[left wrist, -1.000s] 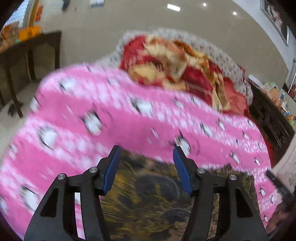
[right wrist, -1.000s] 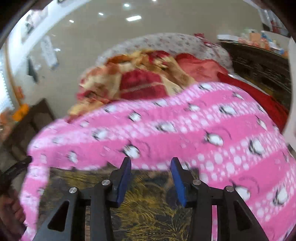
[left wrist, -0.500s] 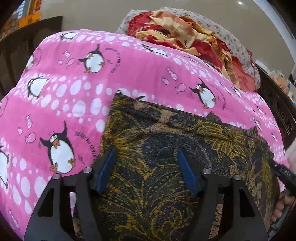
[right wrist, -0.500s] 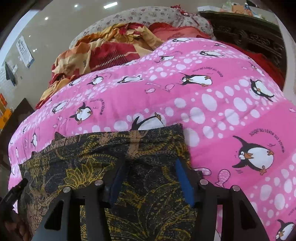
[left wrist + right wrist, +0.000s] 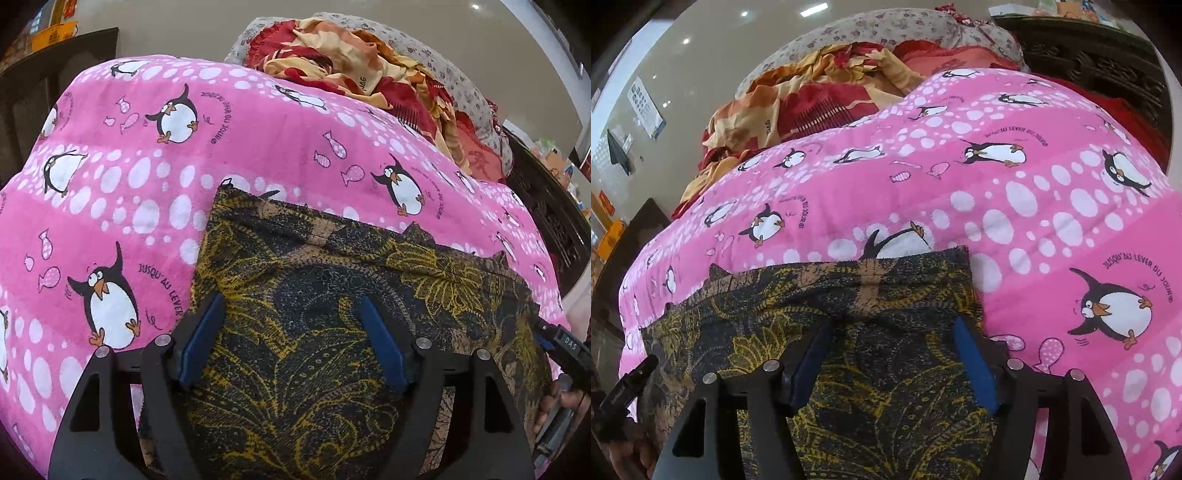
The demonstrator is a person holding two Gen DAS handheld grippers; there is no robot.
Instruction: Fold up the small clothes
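Right now the dark yellow-patterned garment (image 5: 314,332) lies flat on the pink penguin blanket (image 5: 258,147), under both claws. Left claw (image 5: 291,332) and right claw (image 5: 892,356) are both opening, cloth below the pads but seemingly not pinched. Beside the left claw the blanket reads "JUSQU'AU LEVER"; right of the right claw, "DU JOUR".

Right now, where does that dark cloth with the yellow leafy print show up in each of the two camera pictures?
Left wrist view: the dark yellow-print cloth fills the lower middle and right, under the left gripper.
Right wrist view: it fills the lower left and middle, under the right gripper.
Shared landmark: the pink penguin blanket it lies on.
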